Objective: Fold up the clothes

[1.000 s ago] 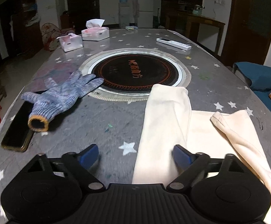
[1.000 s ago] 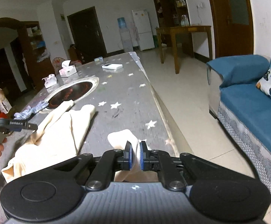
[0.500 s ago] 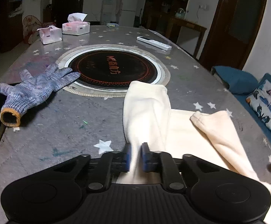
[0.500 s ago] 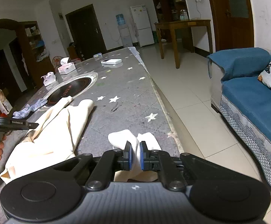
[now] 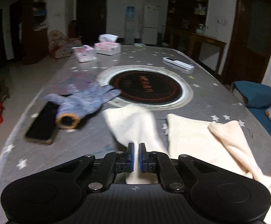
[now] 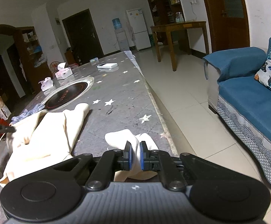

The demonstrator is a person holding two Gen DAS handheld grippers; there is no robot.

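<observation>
From the left wrist camera, the left gripper [image 5: 135,157] has squeezed tight on a cream sleeve [image 5: 130,124] of the cream garment [image 5: 189,140]. A second ago its jaws stood wide apart with the sleeve lying flat between them. Now the blue pads pinch the cloth, and the sleeve is bunched and lifted off the grey star-print table [image 5: 79,141]. The picture is blurry, so the hand looks to be on the move. A knit work glove [image 5: 85,102] and a black phone [image 5: 42,125] lie just to the left. The round cooktop [image 5: 146,87] sits past the sleeve.

From the right wrist camera, the right gripper [image 6: 135,157] is pinched shut on the other sleeve [image 6: 128,140], near the table's right edge. It looks the same as a second ago. The rest of the garment lies spread out to the left, near the cooktop.

Both sleeves are now held, so I think the fold can start. The next move may be carrying the sleeves across the body of the garment.
</observation>
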